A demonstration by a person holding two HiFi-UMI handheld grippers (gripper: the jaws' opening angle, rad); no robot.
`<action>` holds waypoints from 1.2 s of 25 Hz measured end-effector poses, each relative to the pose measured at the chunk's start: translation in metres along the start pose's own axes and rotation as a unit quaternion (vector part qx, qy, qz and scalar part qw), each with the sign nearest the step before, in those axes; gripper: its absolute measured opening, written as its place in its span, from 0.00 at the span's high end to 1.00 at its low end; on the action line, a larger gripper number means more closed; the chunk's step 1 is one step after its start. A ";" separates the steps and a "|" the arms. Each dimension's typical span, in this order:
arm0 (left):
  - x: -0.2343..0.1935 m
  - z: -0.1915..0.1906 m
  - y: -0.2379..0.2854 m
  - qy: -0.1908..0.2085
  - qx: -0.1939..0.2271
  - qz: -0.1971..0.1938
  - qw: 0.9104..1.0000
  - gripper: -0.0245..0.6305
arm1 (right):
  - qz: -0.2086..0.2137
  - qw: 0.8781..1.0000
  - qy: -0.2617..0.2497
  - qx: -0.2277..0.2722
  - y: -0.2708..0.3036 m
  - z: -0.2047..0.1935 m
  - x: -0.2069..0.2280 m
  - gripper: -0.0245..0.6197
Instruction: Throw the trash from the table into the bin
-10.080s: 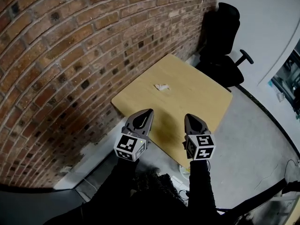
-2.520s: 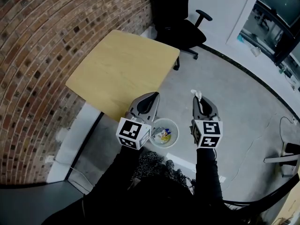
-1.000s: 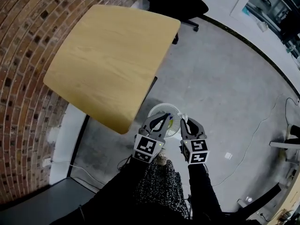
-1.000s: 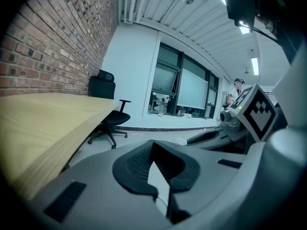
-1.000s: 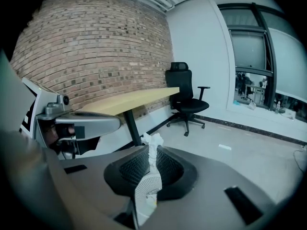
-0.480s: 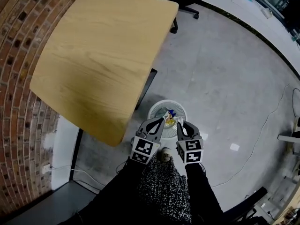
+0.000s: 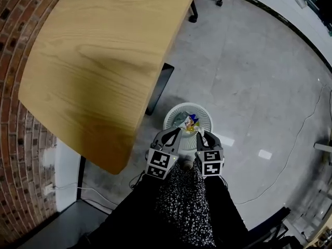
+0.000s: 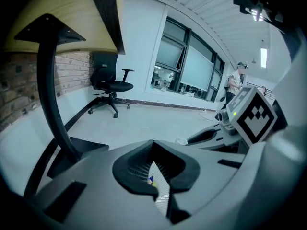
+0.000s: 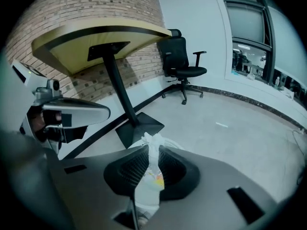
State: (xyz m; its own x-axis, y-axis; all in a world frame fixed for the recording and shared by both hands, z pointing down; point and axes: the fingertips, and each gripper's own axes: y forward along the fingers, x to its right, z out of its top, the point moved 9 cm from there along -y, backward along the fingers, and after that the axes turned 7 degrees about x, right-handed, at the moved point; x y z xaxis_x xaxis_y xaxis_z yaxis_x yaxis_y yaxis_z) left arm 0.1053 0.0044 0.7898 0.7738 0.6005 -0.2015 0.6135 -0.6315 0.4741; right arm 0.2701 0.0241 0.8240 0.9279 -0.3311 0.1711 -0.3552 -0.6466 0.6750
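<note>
Right claw [image 9: 153,150] pinches a crumpled white tissue [image 9: 151,141] between its tips, and a tuft of the paper sticks out past the black pads. Seen from the head, this claw [image 7: 202,135] hangs at the near rim of a round white mesh bin [image 7: 168,117], which stands on the grey floor [image 7: 249,87] just beside the black foot [image 7: 160,84] of the table. Whether the tissue is over the bin's mouth or just short of it I cannot tell.

The left claw [image 8: 154,144] is pressed almost together, with only a thin slit between its pads and nothing caught there. Through the slit show a strip of the bin's mesh and a blue and yellow scrap. From above, the left claw [image 7: 178,132] sits just beside the right one, also at the bin's near rim, both pointing down and away from the person. Their marker cubes [image 7: 159,164] lie side by side above a dark speckled garment [image 7: 184,201].

Bright wrappers [image 7: 192,121] lie inside the bin. The wooden tabletop [image 7: 93,61] fills the upper left of the head view, with a brick wall [image 7: 21,149] along its left edge. A black office chair [image 9: 184,61] stands on the floor beyond the table, near a row of windows [image 9: 249,37].
</note>
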 end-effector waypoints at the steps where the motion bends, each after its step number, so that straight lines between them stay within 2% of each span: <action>1: -0.001 -0.005 0.002 0.001 -0.002 -0.001 1.000 0.95 | -0.002 1.000 -0.002 -0.004 0.005 -0.007 0.001 0.88; 9: -0.004 -0.024 0.007 -0.004 -0.008 -0.006 1.000 0.95 | -0.005 1.000 0.013 -0.015 0.023 -0.033 0.002 0.86; 11: -0.004 -0.023 0.007 -0.004 -0.004 -0.006 1.000 0.95 | 0.002 0.999 0.026 -0.018 0.025 -0.035 0.004 0.67; 12: -0.004 -0.021 0.007 -0.004 -0.002 -0.006 1.000 0.95 | 0.006 0.999 0.030 -0.019 0.026 -0.036 0.005 0.62; 16: -0.005 -0.017 0.005 -0.003 0.000 -0.005 1.000 0.95 | 0.018 0.999 0.017 -0.029 0.027 -0.034 0.003 0.53; 24: -0.004 -0.012 -0.001 -0.006 -0.003 -0.002 1.000 0.95 | 0.005 1.000 0.020 -0.022 0.015 -0.028 0.007 0.52; 30: 0.010 0.020 -0.018 0.006 0.003 -0.014 1.000 0.95 | 0.004 0.999 0.023 0.026 -0.017 0.020 0.005 0.52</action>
State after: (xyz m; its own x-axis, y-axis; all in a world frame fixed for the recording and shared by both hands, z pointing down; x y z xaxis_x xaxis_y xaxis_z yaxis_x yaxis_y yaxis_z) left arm 0.1053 0.0114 0.7620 0.7550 0.6231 -0.2043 0.6352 -0.6176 0.4639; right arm 0.2783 0.0198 0.7996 0.9287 -0.3058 0.2097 -0.3671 -0.6787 0.6360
